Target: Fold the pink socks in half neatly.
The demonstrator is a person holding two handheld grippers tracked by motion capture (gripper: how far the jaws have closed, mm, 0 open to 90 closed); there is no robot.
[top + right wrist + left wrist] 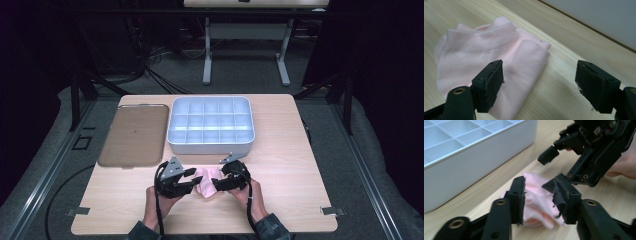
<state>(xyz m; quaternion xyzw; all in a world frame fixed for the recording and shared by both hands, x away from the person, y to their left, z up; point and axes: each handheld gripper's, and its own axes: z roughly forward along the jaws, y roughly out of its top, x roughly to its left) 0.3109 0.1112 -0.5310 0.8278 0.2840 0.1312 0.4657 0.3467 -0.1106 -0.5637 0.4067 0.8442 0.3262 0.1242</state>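
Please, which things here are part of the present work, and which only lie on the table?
In use: pink sock, left gripper, right gripper.
Lying about: divided tray, brown lid.

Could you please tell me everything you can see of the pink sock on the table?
The pink sock is a small, pale pink ankle sock of soft knit fabric, with a finer-meshed ribbed cuff band across its top. It lies folded and a little rumpled on the light wooden table, just in front of the white compartment tray. The left gripper has its jaws on either side of one end; whether they pinch it is unclear. The right gripper stands open, one jaw over the sock's edge.
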